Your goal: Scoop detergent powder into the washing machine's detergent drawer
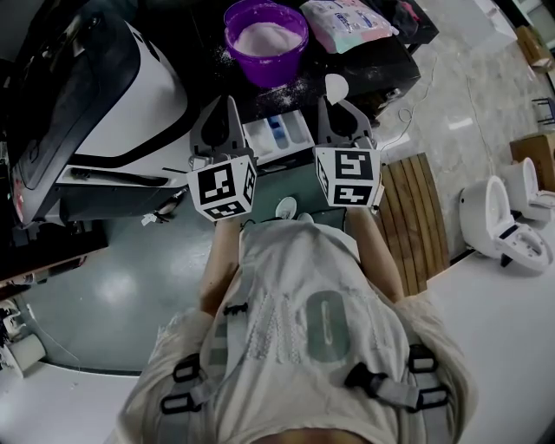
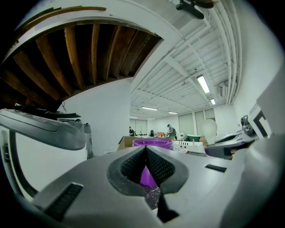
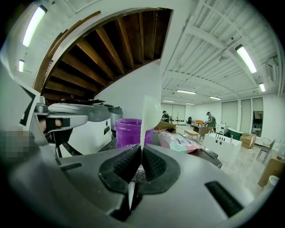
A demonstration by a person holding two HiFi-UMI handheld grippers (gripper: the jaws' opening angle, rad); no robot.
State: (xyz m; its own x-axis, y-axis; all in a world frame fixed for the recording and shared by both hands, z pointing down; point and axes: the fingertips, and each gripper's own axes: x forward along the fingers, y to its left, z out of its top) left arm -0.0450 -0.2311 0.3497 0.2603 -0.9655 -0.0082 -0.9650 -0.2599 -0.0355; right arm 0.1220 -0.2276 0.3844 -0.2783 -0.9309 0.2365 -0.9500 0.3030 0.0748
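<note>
A purple bucket [image 1: 266,39] of white detergent powder stands on the dark top behind the open white detergent drawer [image 1: 279,137], which has a blue insert. My right gripper [image 1: 336,106] is shut on the handle of a white scoop [image 1: 336,85]. The scoop's bowl points up, over the drawer's right end and short of the bucket. In the right gripper view the scoop [image 3: 149,116] rises between the shut pads [image 3: 153,162], with the bucket [image 3: 128,131] behind it. My left gripper [image 1: 227,106] hovers at the drawer's left end, shut and empty. Its view shows the bucket [image 2: 153,142] ahead.
The white and black washing machine [image 1: 95,104] fills the left side. A detergent bag [image 1: 347,22] lies right of the bucket. A wooden slatted platform [image 1: 416,217] and white toilets [image 1: 507,217] stand on the floor to the right. Spilled powder dusts the dark top near the bucket.
</note>
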